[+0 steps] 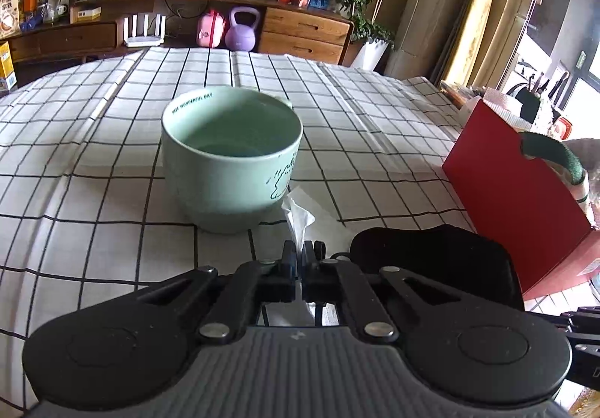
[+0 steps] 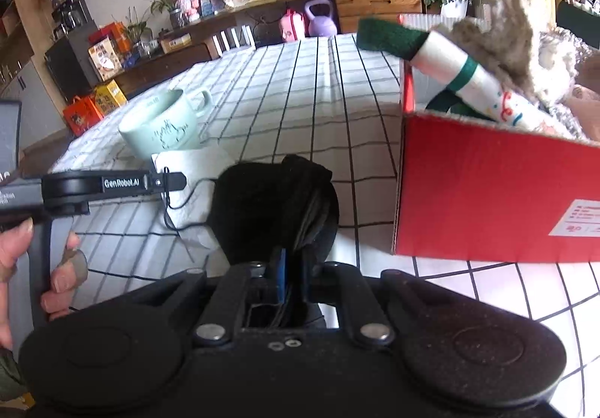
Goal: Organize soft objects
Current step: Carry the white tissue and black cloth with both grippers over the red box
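Observation:
My left gripper (image 1: 300, 249) is shut on a white tissue (image 1: 298, 215) that lies just right of a mint green cup (image 1: 232, 159). From the right wrist view the left gripper (image 2: 165, 181) comes in from the side, its tip on the tissue (image 2: 195, 159) and at the thin ear loop of a black face mask (image 2: 273, 208). My right gripper (image 2: 294, 258) is shut on the near edge of this mask. The mask (image 1: 431, 260) lies on the checked tablecloth next to a red box (image 2: 487, 193).
The red box (image 1: 517, 200) holds a green-and-white soft item (image 2: 450, 69) and a beige plush toy (image 2: 506, 27). A hand (image 2: 56, 268) holds the left gripper's handle. A wooden sideboard (image 1: 303, 31) with clutter stands beyond the table (image 1: 93, 155).

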